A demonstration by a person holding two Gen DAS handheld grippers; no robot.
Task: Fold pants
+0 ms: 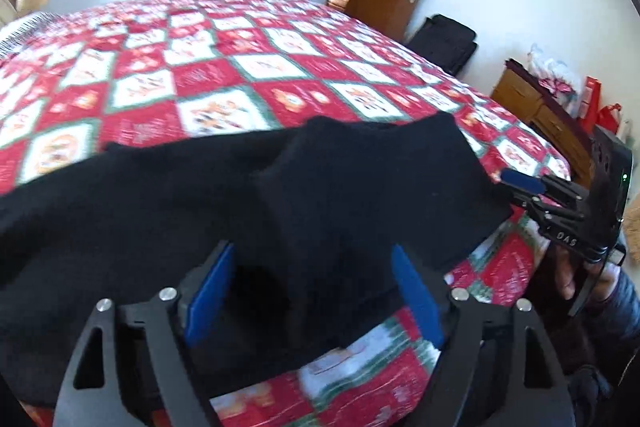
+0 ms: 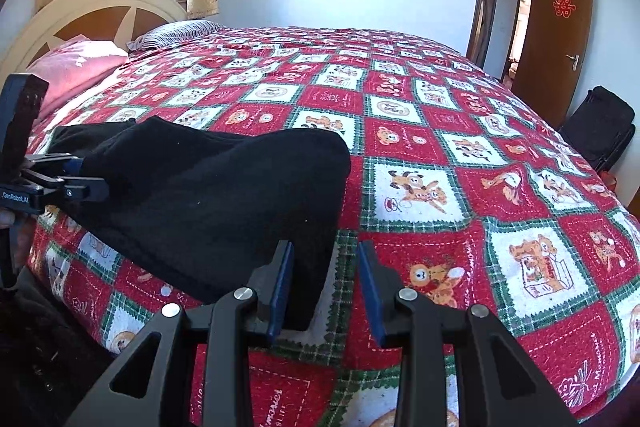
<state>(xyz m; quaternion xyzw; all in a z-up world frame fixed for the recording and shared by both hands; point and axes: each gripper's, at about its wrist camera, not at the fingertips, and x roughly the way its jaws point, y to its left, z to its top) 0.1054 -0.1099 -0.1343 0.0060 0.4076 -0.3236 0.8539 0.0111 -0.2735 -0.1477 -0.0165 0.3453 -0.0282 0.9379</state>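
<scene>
Black pants point(image 1: 200, 211) lie folded and bunched on the red patterned bedspread point(image 1: 208, 75) near the bed's front edge; they also show in the right wrist view point(image 2: 208, 195). My left gripper point(image 1: 312, 291) is open, its blue pads on either side of the pants' near edge, with cloth between the jaws. My right gripper point(image 2: 326, 287) is open at the pants' right corner, which lies by its left pad point(image 2: 280, 287). The right gripper shows in the left wrist view point(image 1: 520, 187) at the pants' right edge. The left gripper shows in the right wrist view point(image 2: 86, 179) at the pants' left end.
The bed has a headboard point(image 2: 80, 11) and pillows point(image 2: 72, 67) at far left. A brown door point(image 2: 556, 47) stands open at the back right. A black bag point(image 2: 600, 135) sits by the wall. A wooden cabinet point(image 1: 536, 107) stands right of the bed.
</scene>
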